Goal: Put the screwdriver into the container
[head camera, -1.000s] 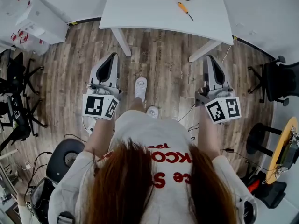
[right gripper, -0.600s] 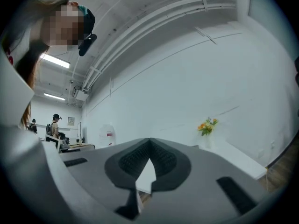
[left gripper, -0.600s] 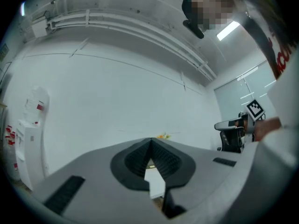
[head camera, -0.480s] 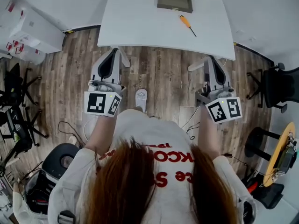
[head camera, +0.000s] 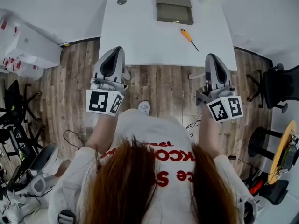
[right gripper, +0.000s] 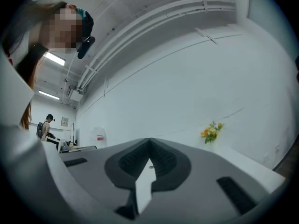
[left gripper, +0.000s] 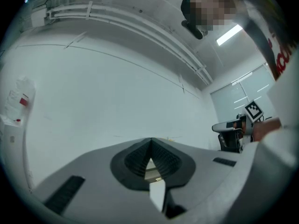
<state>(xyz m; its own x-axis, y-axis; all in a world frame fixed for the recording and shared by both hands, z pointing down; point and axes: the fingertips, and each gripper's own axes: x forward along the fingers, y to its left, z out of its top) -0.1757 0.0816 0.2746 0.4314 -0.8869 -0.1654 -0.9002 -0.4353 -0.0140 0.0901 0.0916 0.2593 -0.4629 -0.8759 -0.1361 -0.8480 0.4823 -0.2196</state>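
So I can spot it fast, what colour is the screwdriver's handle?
Orange. The screwdriver lies on the white table, clearest in the head view.

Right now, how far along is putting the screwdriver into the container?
Nothing done: the screwdriver lies on the white table, near the container, not in it. Nothing in hand: left gripper and right gripper are shut, empty, at the table's near edge. Remaining: grasp, carry, drop in.
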